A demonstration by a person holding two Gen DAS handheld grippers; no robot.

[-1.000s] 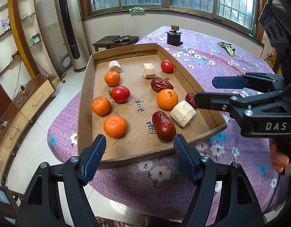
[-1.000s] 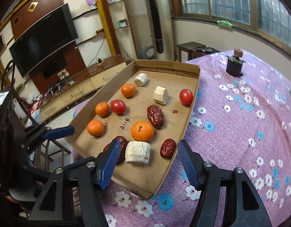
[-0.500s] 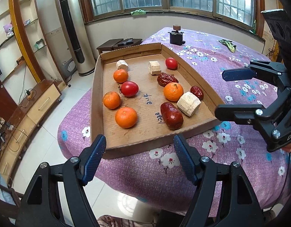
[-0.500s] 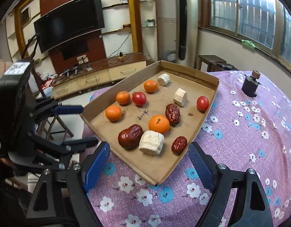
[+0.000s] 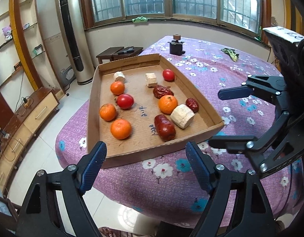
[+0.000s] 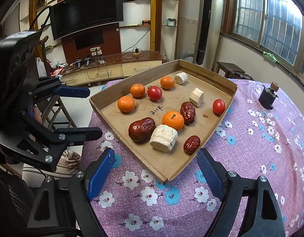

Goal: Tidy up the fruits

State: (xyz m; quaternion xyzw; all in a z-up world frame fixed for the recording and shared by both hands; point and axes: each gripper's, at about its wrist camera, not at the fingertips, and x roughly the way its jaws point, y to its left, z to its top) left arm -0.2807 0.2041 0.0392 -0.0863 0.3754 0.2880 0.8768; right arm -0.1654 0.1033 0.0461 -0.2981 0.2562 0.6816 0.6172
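Both claws hang spread and empty, off the near edge of the table [image 5: 191,181]: the left claw [image 5: 146,165] before the tray's [image 5: 92,98] near wall, the right claw [image 6: 155,169] by its near corner. All the fruit lies inside the tray, mixed: four oranges, three of them [image 5: 120,128] down the left side with one tomato [image 5: 125,101] among them, the fourth orange [image 5: 168,104] right of centre; a second tomato [image 5: 168,75] sits at the far right; three dates and three pale chunks are scattered between.

Kinds are not grouped, so this fits either a pause between picks or a sort yet to come; no fruit is being reached for. Any pick calls for a claw to come forward over the near wall.

The big date [image 5: 164,127] lies with its long axis running near-right to far-left; a claw would best close across its short width.
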